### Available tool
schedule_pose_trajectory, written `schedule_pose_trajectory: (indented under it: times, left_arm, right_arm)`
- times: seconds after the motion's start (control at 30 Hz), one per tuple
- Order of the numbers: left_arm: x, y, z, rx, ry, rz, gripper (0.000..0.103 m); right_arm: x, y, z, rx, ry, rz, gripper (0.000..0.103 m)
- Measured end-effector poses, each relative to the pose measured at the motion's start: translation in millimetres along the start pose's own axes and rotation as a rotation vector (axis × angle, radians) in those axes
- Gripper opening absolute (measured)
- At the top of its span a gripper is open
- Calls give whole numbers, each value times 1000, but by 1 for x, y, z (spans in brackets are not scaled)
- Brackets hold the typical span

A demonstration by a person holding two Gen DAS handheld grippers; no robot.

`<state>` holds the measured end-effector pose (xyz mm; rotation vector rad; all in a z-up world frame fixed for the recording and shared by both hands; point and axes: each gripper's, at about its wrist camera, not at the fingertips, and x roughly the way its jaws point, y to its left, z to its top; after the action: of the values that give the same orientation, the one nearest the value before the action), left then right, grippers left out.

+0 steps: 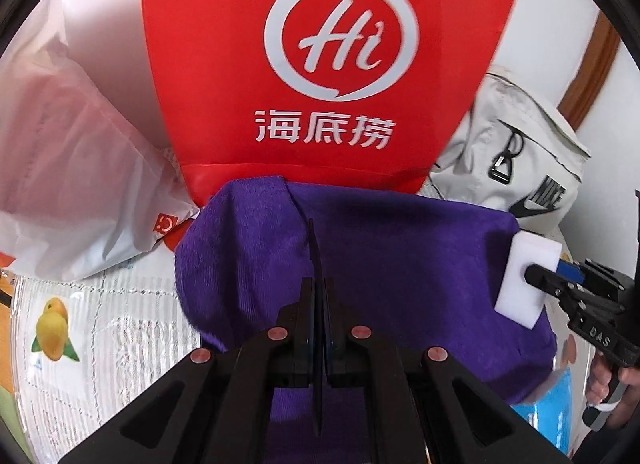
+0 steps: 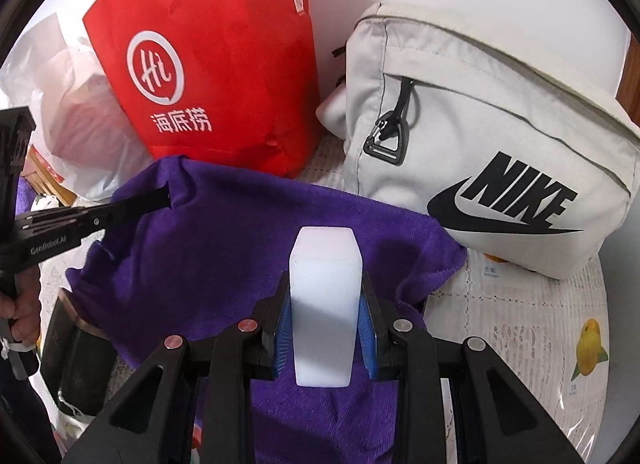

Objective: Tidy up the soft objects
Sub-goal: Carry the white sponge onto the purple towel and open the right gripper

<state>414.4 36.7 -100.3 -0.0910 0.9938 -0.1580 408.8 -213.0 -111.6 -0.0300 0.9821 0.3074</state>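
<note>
Right gripper (image 2: 324, 328) clamped on white sponge (image 2: 323, 304), left gripper (image 1: 318, 264) closed, above purple towel (image 1: 400, 256) on fruit-print tablecloth (image 1: 100, 324)

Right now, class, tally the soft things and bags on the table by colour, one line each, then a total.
Purple: 1, towel
White: 3, sponge, Nike bag, plastic bag
Red: 1, Hi bag
Total: 5

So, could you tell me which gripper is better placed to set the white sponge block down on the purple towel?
The right gripper: it is shut on the white sponge block, directly above the purple towel. The left gripper is pinching the towel.
</note>
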Motion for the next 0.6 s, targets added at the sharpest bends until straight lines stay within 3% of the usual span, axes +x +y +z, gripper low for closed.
schedule_pose_trajectory:
  times: [0.37, 0.47, 0.6]
  left_arm:
    - [28, 1, 5, 1, 71, 54, 6]
    - [30, 0, 5, -10, 90, 66, 16]
    - [25, 0, 1, -7, 92, 94, 41]
  right_arm:
    - [10, -7, -5, -2, 22, 8, 30]
    - [9, -7, -7, -5, 33, 11, 36]
    - [4, -8, -12, 1, 32, 12, 46]
